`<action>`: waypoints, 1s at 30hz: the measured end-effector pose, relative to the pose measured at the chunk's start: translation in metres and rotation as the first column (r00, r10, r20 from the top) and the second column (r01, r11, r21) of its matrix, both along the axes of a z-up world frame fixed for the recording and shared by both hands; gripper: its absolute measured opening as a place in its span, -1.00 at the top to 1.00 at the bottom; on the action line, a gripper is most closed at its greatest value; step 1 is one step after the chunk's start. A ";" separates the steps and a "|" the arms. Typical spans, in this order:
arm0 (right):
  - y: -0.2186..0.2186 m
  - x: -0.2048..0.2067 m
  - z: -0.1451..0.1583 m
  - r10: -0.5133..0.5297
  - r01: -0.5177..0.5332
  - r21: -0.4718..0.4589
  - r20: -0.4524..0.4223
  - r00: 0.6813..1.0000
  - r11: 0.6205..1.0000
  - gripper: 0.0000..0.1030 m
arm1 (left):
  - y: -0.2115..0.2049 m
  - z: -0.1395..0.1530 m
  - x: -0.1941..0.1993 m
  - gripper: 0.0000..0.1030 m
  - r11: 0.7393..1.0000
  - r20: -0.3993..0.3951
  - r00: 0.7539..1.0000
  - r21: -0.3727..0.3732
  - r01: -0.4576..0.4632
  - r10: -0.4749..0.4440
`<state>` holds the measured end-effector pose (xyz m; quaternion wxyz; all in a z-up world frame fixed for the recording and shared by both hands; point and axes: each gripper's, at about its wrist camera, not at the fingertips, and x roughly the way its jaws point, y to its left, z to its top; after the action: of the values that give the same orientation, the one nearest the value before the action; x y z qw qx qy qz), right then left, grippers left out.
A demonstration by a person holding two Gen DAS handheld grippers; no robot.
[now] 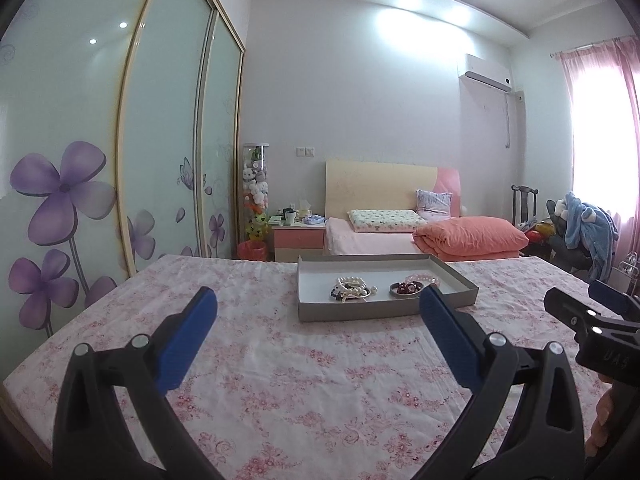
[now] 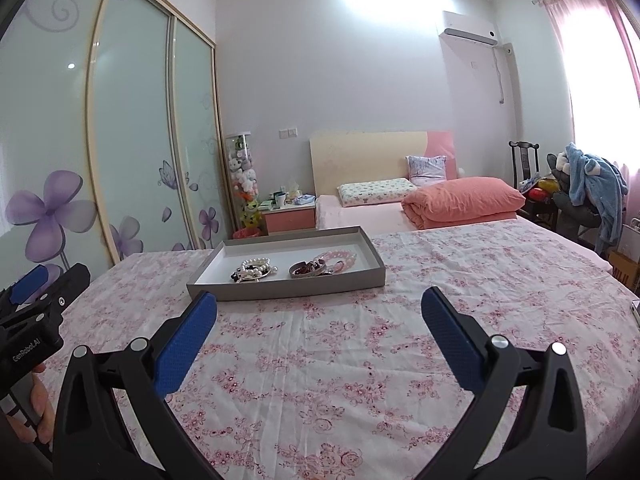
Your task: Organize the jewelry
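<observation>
Lying on a pink flowery sheet (image 2: 320, 360) is a flat grey tray (image 2: 288, 286), and it holds all the jewelry. Both tools hang above the sheet, on the near side of the tray, and touch nothing.

The left gripper (image 1: 318, 304) has its two blue pads (image 1: 188, 340) spread wide apart, with nothing between them. From its own camera the tray sits at about 1 o'clock, just past the pad tips. The right pad tip covers a bit of the tray's near wall in that view.

The right gripper (image 2: 320, 308) is spread wide too, and it holds nothing. From its camera the tray (image 1: 360, 312) is at about 11 o'clock, just ahead of the left pad.

Inside the tray, a white pearl bracelet (image 2: 256, 264) lies on the left in a small heap with some dark beads (image 2: 239, 276). A dark red bangle (image 2: 308, 269) lies near the middle. A pink chunky bracelet (image 2: 336, 258) lies to its right, and the two touch or overlap.

A hand (image 2: 38, 408) grips the left tool's handle at the low left edge of the right camera's view.

Farther back, at 12 o'clock, stands a bed (image 2: 360, 212) with an orange folded quilt (image 2: 460, 200) on it.
</observation>
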<state>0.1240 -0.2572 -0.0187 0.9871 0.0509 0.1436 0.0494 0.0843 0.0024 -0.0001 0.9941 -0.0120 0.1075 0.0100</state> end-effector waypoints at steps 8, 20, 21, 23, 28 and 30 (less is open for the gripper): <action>0.000 -0.004 0.002 -0.020 0.021 -0.015 0.039 0.999 1.000 -0.97 | 0.002 0.001 -0.006 -0.92 1.000 0.031 0.999 -0.018 -0.013 0.013; 0.001 -0.003 0.001 -0.014 0.014 -0.010 0.027 1.000 1.000 -0.97 | -0.003 0.000 -0.007 -0.92 0.999 0.033 0.999 -0.007 -0.032 0.032; 0.001 -0.003 0.000 -0.014 0.014 -0.010 0.026 1.000 1.000 -0.97 | -0.004 0.000 -0.006 -0.92 1.000 0.033 0.999 -0.005 -0.030 0.030; 0.001 -0.003 -0.001 -0.014 0.014 -0.006 0.024 1.000 1.000 -0.97 | -0.004 0.000 -0.006 -0.92 1.000 0.031 0.999 -0.004 -0.027 0.027; 0.001 -0.003 -0.001 -0.016 0.016 -0.004 0.023 1.000 1.000 -0.97 | -0.004 -0.001 -0.007 -0.92 1.000 0.031 0.999 -0.004 -0.022 0.022; 0.001 -0.003 -0.001 -0.016 0.016 -0.005 0.023 1.000 1.000 -0.97 | -0.004 -0.001 -0.007 -0.92 1.000 0.032 0.999 -0.002 -0.021 0.021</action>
<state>0.1211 -0.2565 -0.0196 0.9892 0.0488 0.1320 0.0416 0.0774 -0.0017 -0.0013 0.9955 -0.0143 0.0916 0.0204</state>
